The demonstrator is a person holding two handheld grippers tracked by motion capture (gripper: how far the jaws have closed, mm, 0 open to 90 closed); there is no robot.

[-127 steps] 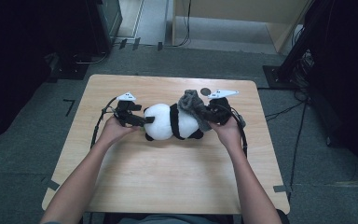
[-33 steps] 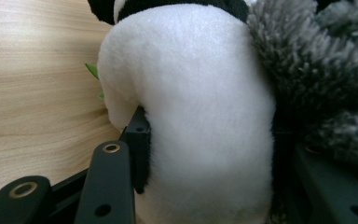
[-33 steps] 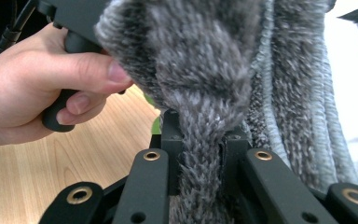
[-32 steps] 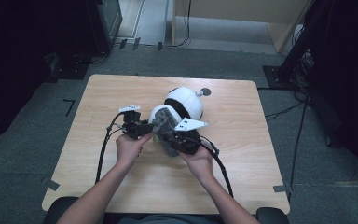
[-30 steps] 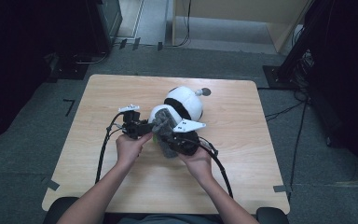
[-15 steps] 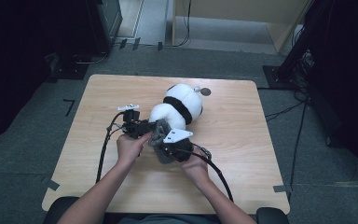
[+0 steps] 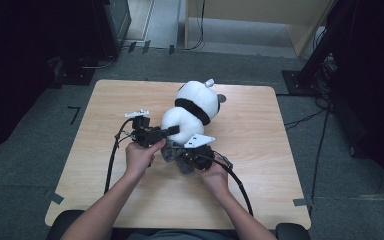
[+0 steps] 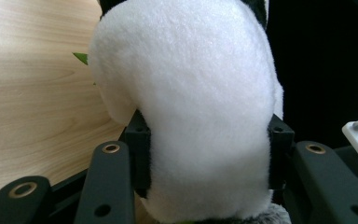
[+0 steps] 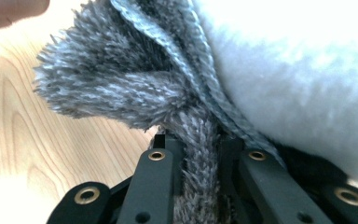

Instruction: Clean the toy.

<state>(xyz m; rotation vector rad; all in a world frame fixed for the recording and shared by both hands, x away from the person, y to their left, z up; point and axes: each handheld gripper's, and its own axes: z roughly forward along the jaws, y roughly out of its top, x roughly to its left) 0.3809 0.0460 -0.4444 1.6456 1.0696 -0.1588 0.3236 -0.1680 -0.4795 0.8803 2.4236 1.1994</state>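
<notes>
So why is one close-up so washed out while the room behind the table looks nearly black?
Right gripper view: the white plush panda toy is blown out, without fur detail, and the grey fuzzy cloth is soft at the edges. Left gripper view: its fur is evenly lit. High view: the light wooden table is bright and its surroundings dark.

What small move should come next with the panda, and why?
Probably ease the grey fabric further along the panda. The left gripper clamps the white body and the right gripper pinches the fabric, bunched at the near end.
</notes>
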